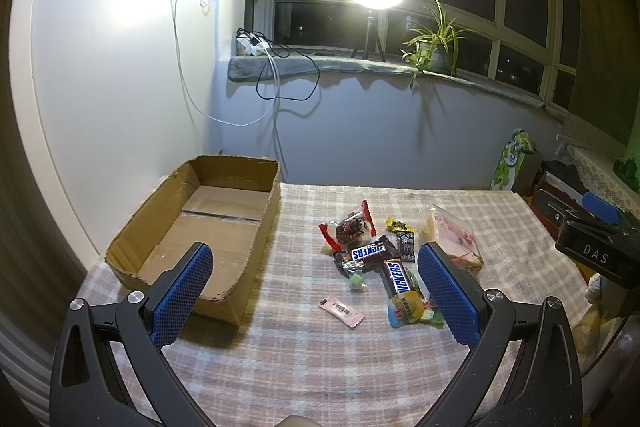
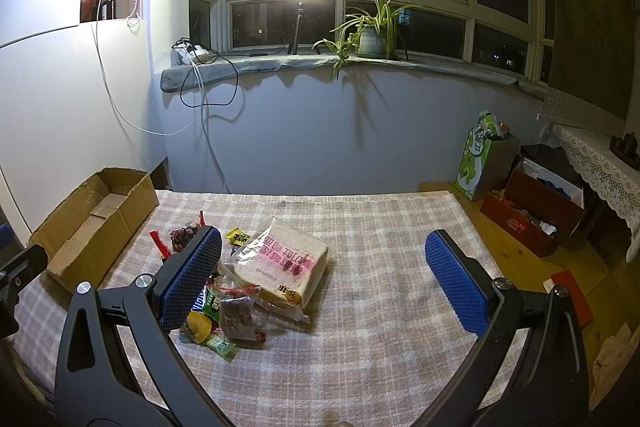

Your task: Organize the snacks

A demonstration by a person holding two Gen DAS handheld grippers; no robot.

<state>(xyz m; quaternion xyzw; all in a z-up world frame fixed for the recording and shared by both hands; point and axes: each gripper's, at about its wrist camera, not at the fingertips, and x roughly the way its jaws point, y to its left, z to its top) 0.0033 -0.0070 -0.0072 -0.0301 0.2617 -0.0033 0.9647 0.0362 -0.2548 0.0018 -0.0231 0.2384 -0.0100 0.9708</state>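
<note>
Looks like nothing's been sorted yet: the cardboard box [image 1: 208,223] is sitting empty and every snack is still lying in a heap on the checked counter [image 1: 320,367]. So I'd say we're right at the start, lining up for the first pick.

The left gripper [image 1: 316,283] is hovering with its jaws spread wide, holding nothing. The box is ahead and to its left, with the left blue pad overlapping the box's near wall in the view. The snack heap is ahead and a bit right of centre: two Snickers bars [image 1: 394,277], a red-ended wrapper [image 1: 350,227], a small yellow packet [image 1: 398,225], and a pink sachet [image 1: 342,311] lying on its own closest to the gripper, just apart from the rest.

The right gripper [image 2: 324,277] is also gaping wide and empty. The bagged sliced bread [image 2: 282,269] is lying ahead, just left of centre between its pads, and the smaller candy is bunching up by its left pad, partly hidden behind it. The box is well off to that gripper's far left.

My guess for the next move: one gripper needs to be dropping down over a single item (that loose pink sachet looks easiest for the left one), closing on it, then carrying it left over the box rim. The bread bag looks squishy, so a gentle squeeze there.
</note>
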